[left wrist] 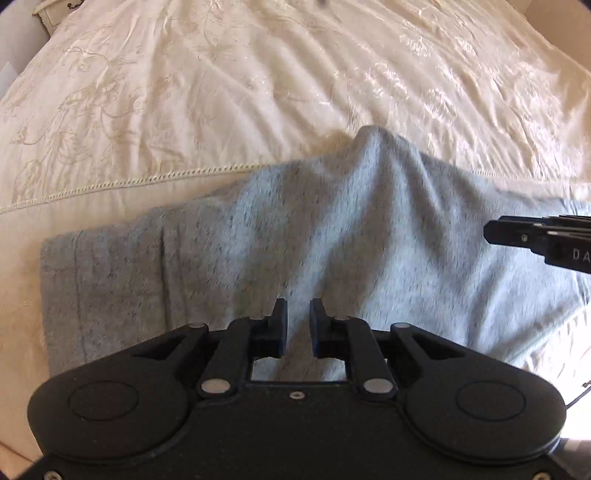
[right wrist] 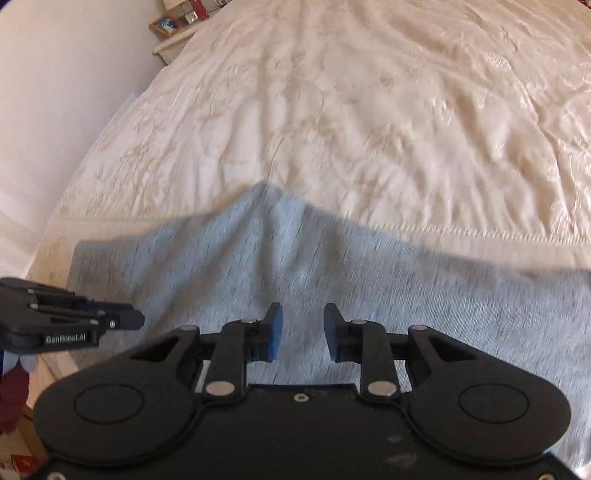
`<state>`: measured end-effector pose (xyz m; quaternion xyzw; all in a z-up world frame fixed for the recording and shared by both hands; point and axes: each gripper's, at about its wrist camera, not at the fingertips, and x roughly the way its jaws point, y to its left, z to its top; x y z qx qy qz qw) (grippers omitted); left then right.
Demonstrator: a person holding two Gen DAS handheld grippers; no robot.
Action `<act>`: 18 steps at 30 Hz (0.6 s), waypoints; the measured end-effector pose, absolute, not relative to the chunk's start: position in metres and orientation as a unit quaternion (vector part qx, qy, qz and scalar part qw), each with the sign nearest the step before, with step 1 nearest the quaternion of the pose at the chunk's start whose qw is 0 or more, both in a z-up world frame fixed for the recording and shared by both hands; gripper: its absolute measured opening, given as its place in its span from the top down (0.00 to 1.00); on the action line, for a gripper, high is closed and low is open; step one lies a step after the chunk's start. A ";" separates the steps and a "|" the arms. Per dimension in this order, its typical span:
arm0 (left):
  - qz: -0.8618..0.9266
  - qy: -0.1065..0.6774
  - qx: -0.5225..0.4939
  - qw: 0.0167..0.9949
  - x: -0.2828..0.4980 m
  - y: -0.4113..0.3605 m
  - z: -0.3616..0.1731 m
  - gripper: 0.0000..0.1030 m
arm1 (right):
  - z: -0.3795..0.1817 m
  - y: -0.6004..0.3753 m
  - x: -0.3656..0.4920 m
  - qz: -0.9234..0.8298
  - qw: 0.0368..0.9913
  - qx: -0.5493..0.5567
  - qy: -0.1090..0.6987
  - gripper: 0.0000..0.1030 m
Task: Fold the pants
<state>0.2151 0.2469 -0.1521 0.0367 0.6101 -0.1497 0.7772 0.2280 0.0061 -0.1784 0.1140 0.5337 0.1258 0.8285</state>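
Grey sweatpants (left wrist: 258, 240) lie spread on a cream embroidered bedspread (left wrist: 221, 92), with a raised peak of cloth at the far edge. They also fill the near part of the right wrist view (right wrist: 295, 266). My left gripper (left wrist: 298, 325) hovers over the pants with its jaws a small gap apart and nothing between them. My right gripper (right wrist: 303, 332) is open and empty over the pants. The right gripper shows side-on at the right edge of the left wrist view (left wrist: 491, 230). The left gripper shows at the left edge of the right wrist view (right wrist: 136, 319).
The bedspread (right wrist: 369, 110) stretches far ahead. A white wall (right wrist: 55, 92) and a shelf with small items (right wrist: 173, 26) stand at the far left. A white nightstand corner (left wrist: 55, 11) shows at top left.
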 end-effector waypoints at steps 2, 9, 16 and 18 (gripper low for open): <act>-0.143 0.625 0.023 0.767 0.221 0.243 -0.167 0.79 | -0.180 -0.001 0.254 0.134 0.831 0.105 0.530 0.70; -0.114 0.668 -0.016 0.736 0.217 0.259 -0.210 0.79 | -0.193 0.006 0.309 0.239 0.806 0.066 0.538 0.68; -0.085 0.678 -0.064 0.727 0.220 0.274 -0.213 0.79 | -0.204 0.037 0.327 0.320 0.776 0.010 0.543 0.67; -0.083 0.677 -0.046 0.730 0.218 0.269 -0.211 0.79 | -0.202 0.042 0.321 0.343 0.772 0.008 0.535 0.83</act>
